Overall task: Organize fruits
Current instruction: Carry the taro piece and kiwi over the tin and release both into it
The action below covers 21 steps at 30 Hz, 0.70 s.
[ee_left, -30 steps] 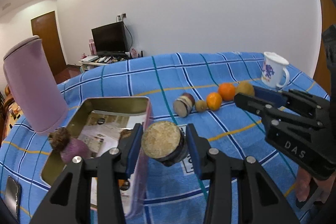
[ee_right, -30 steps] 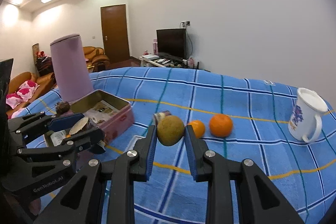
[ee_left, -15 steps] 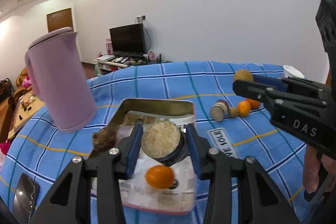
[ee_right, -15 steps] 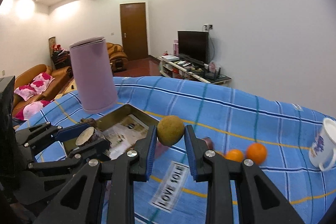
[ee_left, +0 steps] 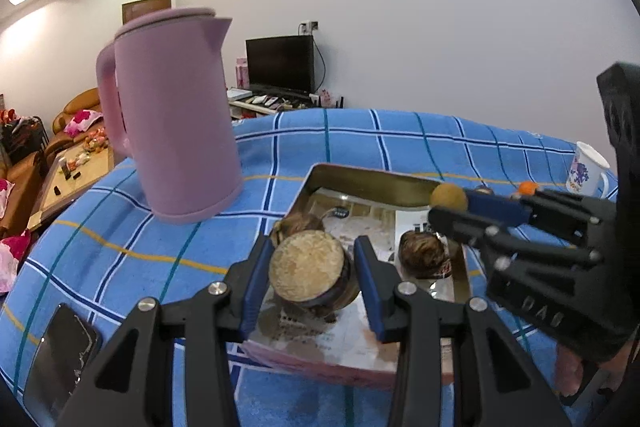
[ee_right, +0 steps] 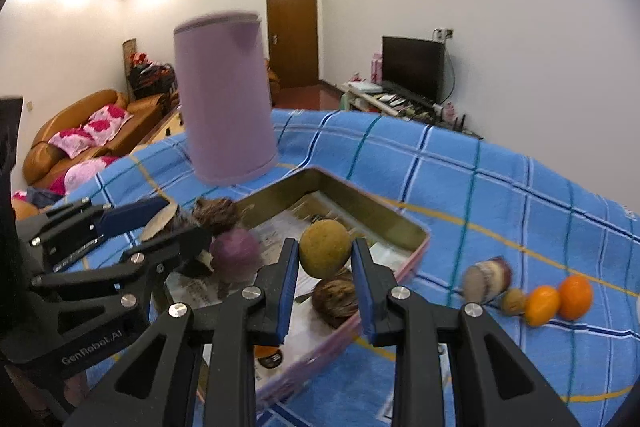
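Note:
My left gripper (ee_left: 310, 267) is shut on a halved dark-skinned fruit (ee_left: 306, 273) with its tan cut face towards the camera, held over the near end of an open metal tin (ee_left: 368, 177). My right gripper (ee_right: 325, 259) is shut on a round yellow-brown fruit (ee_right: 325, 253) above the same tin (ee_right: 360, 205). Inside the tin lie a rough brown fruit (ee_right: 335, 297), a purple fruit (ee_right: 234, 255) and another brown one (ee_right: 216, 213). The two grippers hang side by side, the left gripper (ee_right: 176, 223) to the left of the right one.
On the blue checked cloth right of the tin lie a halved fruit (ee_right: 486, 277), a small brown fruit (ee_right: 513, 301) and two oranges (ee_right: 542, 305). A pink kettle (ee_left: 176, 123) stands behind the tin, a mug (ee_left: 586, 169) far right, a phone (ee_left: 60, 359) near left.
Both grippers have swung left with their fruits, from the row of fruit on the cloth to above the tin. The kettle now looms closer.

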Each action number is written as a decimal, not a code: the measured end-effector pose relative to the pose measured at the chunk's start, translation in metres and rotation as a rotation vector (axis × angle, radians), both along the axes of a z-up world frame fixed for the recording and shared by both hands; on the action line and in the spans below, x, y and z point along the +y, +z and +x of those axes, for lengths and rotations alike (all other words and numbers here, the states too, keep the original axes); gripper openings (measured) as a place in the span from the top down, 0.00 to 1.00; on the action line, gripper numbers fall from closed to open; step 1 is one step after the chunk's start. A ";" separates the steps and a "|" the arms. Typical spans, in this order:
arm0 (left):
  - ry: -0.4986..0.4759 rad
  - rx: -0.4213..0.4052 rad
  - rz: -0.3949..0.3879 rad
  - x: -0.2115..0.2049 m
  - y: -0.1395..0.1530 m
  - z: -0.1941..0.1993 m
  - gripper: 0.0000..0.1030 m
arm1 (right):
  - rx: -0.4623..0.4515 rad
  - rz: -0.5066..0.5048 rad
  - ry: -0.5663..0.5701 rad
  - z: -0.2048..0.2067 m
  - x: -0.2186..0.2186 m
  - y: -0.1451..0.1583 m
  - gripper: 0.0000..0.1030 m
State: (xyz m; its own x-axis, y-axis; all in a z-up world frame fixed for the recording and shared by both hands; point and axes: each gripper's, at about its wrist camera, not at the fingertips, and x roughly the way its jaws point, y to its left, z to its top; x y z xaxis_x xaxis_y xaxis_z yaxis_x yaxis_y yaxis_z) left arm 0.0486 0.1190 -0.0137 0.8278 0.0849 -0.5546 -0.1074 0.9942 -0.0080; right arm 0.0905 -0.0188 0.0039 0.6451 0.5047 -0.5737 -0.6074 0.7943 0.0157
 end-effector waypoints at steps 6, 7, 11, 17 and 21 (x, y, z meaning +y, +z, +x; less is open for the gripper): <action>-0.002 0.021 -0.012 -0.001 -0.006 0.007 0.58 | 0.022 -0.033 0.027 0.001 0.012 -0.012 0.72; -0.002 0.021 -0.008 -0.002 -0.007 0.007 0.58 | 0.025 -0.036 0.031 0.001 0.013 -0.014 0.72; 0.003 0.023 -0.003 -0.003 -0.005 0.007 0.58 | 0.050 -0.040 0.048 0.001 0.015 -0.018 0.72; 0.020 -0.003 0.035 -0.009 0.005 0.002 0.47 | 0.063 -0.026 0.040 0.003 0.009 -0.018 0.71; 0.042 -0.024 0.035 -0.010 0.012 0.001 0.31 | 0.056 -0.004 0.031 0.004 -0.002 -0.013 0.68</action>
State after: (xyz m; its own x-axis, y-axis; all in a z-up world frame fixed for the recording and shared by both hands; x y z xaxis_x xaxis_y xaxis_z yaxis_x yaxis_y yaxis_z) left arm 0.0497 0.1094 -0.0019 0.8363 0.1386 -0.5304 -0.1489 0.9886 0.0236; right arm 0.0942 -0.0205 -0.0086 0.5961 0.5211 -0.6108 -0.6297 0.7754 0.0471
